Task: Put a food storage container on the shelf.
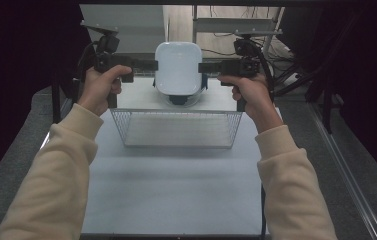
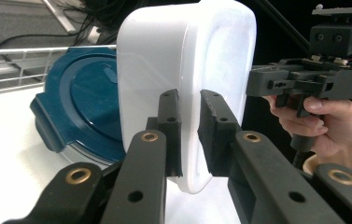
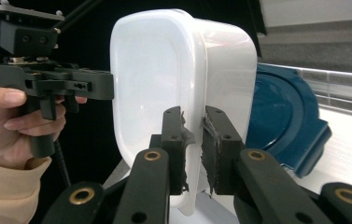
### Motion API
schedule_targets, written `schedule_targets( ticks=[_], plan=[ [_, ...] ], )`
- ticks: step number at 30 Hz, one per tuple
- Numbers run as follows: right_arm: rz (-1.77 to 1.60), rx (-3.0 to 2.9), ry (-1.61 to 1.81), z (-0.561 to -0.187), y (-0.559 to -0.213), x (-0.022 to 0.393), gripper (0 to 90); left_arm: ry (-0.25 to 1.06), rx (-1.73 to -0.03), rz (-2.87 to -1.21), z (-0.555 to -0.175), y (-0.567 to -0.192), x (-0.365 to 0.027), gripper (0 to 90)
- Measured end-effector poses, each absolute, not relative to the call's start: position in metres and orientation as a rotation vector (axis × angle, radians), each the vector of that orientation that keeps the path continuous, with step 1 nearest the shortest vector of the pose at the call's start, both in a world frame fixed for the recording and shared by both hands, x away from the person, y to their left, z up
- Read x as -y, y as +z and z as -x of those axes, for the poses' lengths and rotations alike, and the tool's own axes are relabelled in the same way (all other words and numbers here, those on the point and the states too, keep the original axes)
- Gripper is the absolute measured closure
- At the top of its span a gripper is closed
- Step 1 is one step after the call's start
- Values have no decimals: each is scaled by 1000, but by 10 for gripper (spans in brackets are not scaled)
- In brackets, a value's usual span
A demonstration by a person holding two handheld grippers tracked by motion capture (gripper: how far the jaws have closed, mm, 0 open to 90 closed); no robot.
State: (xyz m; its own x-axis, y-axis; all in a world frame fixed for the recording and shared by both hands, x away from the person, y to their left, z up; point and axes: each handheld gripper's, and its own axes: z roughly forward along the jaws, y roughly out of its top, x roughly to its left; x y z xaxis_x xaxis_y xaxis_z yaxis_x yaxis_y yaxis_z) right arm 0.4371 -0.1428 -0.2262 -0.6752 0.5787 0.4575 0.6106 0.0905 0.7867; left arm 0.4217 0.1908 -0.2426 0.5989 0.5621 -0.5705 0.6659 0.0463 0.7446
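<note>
Left gripper view looks along two black jaws whose pads are clenched on the rim of a white plastic container (image 2: 187,84), one pad inside the wall and one outside, so the left gripper (image 2: 190,135) grasps that edge firmly. Right gripper view gives the mirror of it: the right gripper (image 3: 193,149) pinches the opposite rim of the same container (image 3: 164,84) between its worn pads, with no gap to either side of the thin wall. Seen from the high view, the left gripper (image 1: 151,65) and the right gripper (image 1: 203,67) meet the container (image 1: 178,67) from either side, each held in a hand, the left hand (image 1: 98,87) and the right hand (image 1: 251,92) wrapped around the handles with cream sleeves behind them. Held between the two, the container hangs clear of the table (image 1: 176,185), its flat white bottom turned toward the high camera. Just beneath and behind the container lies a dark blue lid (image 2: 85,102) on a clear base, resting on the white surface; it shows again beside the container in the right gripper view (image 3: 285,121). Nearer the person than the container stands an empty wire basket (image 1: 176,129), well apart from both grippers, on the same table.
</note>
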Motion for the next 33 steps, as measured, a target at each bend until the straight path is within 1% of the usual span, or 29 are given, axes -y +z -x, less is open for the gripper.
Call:
schedule_targets(
  ticks=[5, 10, 17, 22, 25, 29, 31, 33],
  plan=[
    [1301, 2244, -1666, -449, -229, 144, 763, -165, -1058, -1564, -436, -247, -193, 800],
    [1339, 2176, -1642, -462, -232, 145, 733, -216, -1110, -1508, -453, -253, -194, 784],
    [1404, 2044, -1601, -489, -241, 145, 692, -317, -1163, -1440, -476, -264, -198, 762],
    [1437, 1997, -1612, -502, -250, 145, 684, -331, -1178, -1427, -483, -272, -198, 727],
    [1425, 1962, -1624, -505, -254, 146, 678, -346, -1160, -1408, -485, -276, -200, 727],
    [1420, 1958, -1635, -504, -255, 144, 667, -306, -1166, -1410, -485, -278, -197, 667],
    [1423, 1968, -1638, -503, -255, 143, 644, -303, -1156, -1412, -485, -278, -195, 618],
    [1428, 1985, -1670, -500, -254, 144, 547, -277, -1158, -1412, -483, -277, -196, 526]
  ],
)
